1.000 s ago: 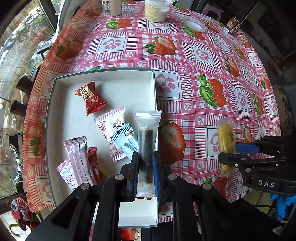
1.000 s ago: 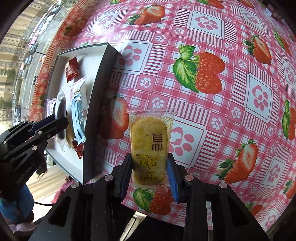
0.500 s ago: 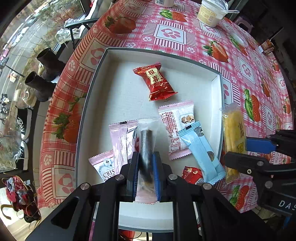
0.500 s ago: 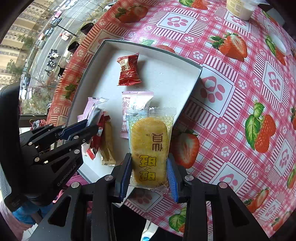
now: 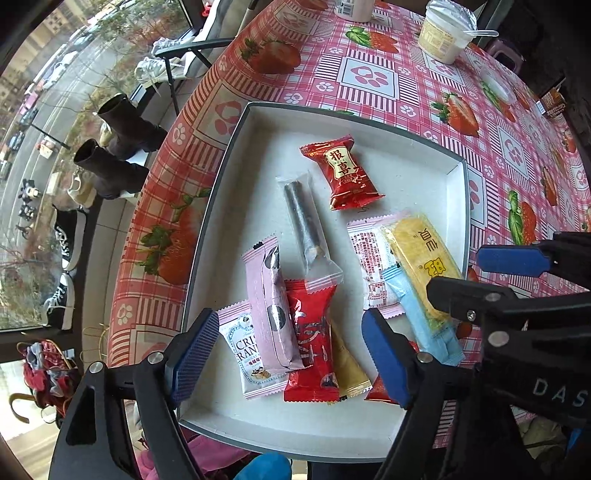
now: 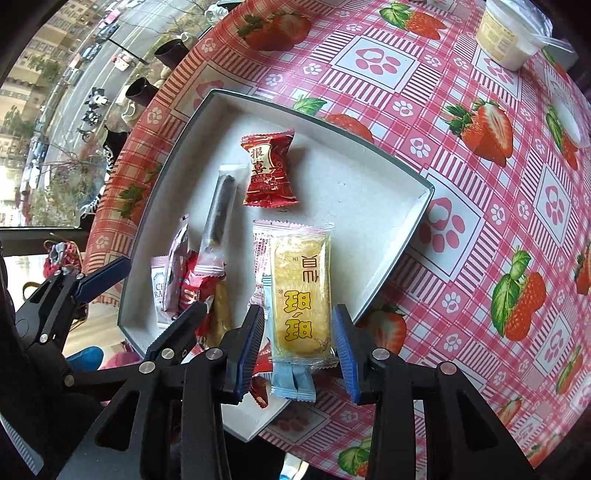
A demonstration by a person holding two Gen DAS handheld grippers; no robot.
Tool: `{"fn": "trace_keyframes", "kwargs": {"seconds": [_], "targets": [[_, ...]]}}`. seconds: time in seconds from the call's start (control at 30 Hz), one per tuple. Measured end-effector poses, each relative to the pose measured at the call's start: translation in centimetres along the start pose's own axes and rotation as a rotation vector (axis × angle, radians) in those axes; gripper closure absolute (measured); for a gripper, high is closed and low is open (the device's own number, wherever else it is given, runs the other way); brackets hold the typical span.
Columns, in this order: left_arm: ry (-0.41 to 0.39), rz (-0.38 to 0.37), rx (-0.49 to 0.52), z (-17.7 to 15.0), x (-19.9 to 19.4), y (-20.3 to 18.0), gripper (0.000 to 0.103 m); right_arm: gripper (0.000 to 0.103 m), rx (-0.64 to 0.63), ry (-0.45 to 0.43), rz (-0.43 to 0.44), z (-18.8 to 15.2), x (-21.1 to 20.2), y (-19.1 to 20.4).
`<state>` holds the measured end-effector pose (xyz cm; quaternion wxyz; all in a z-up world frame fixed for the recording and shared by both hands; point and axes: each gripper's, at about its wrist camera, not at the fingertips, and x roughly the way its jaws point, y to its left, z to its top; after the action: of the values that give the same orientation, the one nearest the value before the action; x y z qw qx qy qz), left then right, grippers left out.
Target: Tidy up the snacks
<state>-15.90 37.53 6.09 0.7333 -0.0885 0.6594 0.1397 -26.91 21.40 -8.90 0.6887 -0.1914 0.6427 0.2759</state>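
Observation:
A white tray (image 5: 424, 177) with a dark rim sits on the strawberry tablecloth and holds several wrapped snacks. My left gripper (image 5: 291, 350) is open above the tray's near end; the clear packet with a dark roll (image 5: 304, 221) lies free in the tray ahead of it. My right gripper (image 6: 301, 345) is open, its pads either side of the yellow snack packet (image 6: 301, 291), which lies on a light blue packet (image 6: 291, 384) and a white-pink packet (image 6: 262, 243). A red candy (image 5: 341, 173) lies further in. The right gripper also shows in the left wrist view (image 5: 480, 273).
A yoghurt cup (image 5: 445, 33) with a spoon stands at the far side of the table. A small orange carton (image 5: 552, 107) is at the far right. The table edge runs along the left, with boots and shoes on the floor below.
Both grippers have opened. The dark roll packet left the left gripper and now lies in the tray. The yellow packet left the right gripper and lies on other packets in the tray.

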Motion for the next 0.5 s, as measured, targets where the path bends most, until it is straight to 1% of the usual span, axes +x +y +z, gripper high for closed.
{"fn": "trace_keyframes", "kwargs": {"seconds": [0.03, 0.1, 0.17, 0.23, 0.27, 0.33, 0.5], "targets": [[-0.002, 0.000, -0.002, 0.0, 0.0, 0.0, 0.020, 0.033, -0.004, -0.012, -0.008, -0.1, -0.1, 0.2], [-0.004, -0.023, -0.002, 0.0, -0.1, 0.1, 0.020, 0.032, -0.018, -0.017, -0.022, -0.1, -0.4, 0.9], [0.016, -0.036, 0.002, 0.0, 0.1, 0.1, 0.020, 0.032, -0.031, -0.021, -0.047, -0.5, -0.6, 1.1], [0.027, -0.010, 0.018, -0.1, 0.3, -0.3, 0.020, 0.018, -0.037, -0.029, -0.068, -0.9, -0.9, 1.0], [0.027, 0.008, 0.025, -0.2, 0.3, -0.5, 0.020, 0.000, -0.033, -0.037, -0.078, -0.9, -1.0, 1.0], [0.030, 0.018, 0.025, -0.5, 0.2, -0.6, 0.020, 0.000, -0.033, -0.055, -0.089, -1.3, -1.5, 1.0], [0.043, -0.012, 0.017, -1.1, -0.2, -0.7, 0.020, 0.000, -0.055, -0.056, -0.096, -1.9, -2.1, 0.9]]}}
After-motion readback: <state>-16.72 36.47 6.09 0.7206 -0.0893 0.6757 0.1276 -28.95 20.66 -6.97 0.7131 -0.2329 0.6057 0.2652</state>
